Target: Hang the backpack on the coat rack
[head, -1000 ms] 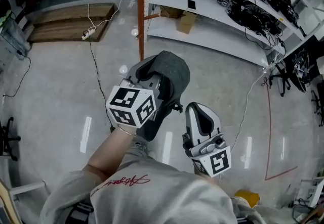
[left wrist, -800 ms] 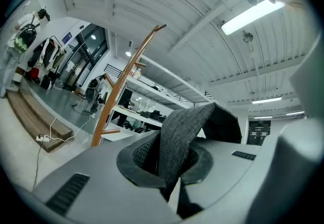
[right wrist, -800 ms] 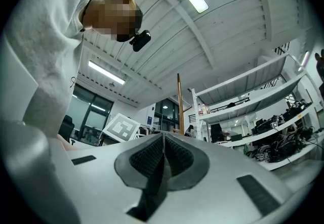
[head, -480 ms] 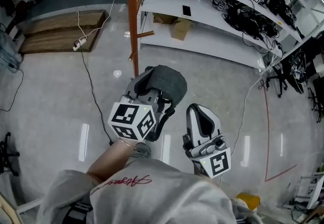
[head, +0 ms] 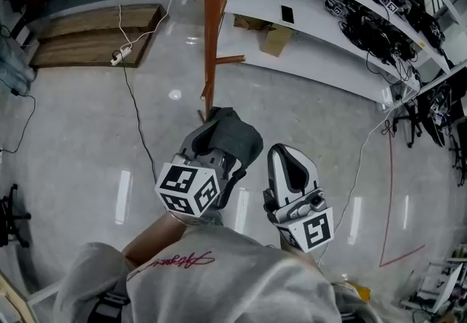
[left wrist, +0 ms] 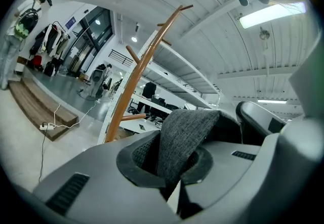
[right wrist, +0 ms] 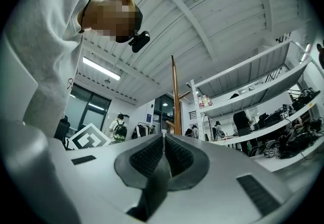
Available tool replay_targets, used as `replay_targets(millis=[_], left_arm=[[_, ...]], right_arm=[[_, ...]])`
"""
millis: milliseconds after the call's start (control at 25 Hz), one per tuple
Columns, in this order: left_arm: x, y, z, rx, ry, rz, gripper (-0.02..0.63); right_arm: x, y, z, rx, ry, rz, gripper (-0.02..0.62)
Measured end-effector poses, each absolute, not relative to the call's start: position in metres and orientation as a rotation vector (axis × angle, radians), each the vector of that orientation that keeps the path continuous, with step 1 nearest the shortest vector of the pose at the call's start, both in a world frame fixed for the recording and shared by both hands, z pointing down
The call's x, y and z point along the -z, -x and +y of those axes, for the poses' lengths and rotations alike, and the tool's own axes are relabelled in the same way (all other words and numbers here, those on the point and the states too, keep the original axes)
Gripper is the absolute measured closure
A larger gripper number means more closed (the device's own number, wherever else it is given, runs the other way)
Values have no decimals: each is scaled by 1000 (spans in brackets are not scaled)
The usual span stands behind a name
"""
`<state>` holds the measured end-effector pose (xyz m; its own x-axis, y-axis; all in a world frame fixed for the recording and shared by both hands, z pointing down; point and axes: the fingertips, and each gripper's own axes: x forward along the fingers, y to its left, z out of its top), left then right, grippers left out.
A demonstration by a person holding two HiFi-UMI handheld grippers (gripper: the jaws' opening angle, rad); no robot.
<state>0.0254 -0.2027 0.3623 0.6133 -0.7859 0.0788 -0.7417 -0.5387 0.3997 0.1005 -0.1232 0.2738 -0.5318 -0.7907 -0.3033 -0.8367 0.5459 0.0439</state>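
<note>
The orange wooden coat rack point(head: 214, 22) rises ahead, with short pegs sticking out from its pole. My left gripper point(head: 219, 141) is shut on a grey fabric part of the backpack point(head: 235, 135), which bunches over its tip just short of the pole. In the left gripper view the grey strap point(left wrist: 185, 134) is pinched between the pads, and the coat rack point(left wrist: 135, 79) leans up behind it. My right gripper point(head: 289, 160) is beside the left one, shut and holding nothing. Its view shows the closed right gripper point(right wrist: 163, 154) pointing towards the coat rack's pole point(right wrist: 175, 101). The rest of the backpack is hidden under my left gripper.
Long white shelves point(head: 321, 59) with cables and devices run behind the rack, with a cardboard box point(head: 274, 39) on the lowest one. A wooden platform point(head: 87, 33) lies at the far left. A power strip and cord point(head: 120, 57) trail over the glossy floor.
Both grippers have moved across the floor towards the coat rack, and the left one has sunk a little. The grey fabric stays pinched in the left gripper. The right gripper stays shut.
</note>
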Motion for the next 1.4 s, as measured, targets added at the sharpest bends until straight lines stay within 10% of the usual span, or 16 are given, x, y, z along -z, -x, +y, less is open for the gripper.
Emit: replay_targets(millis=[1400], left_arm=[[-477,58,-316,-184,-2223,-1444,568]], right_arm=[[-306,-74,-210,-76,1234,2666,571]])
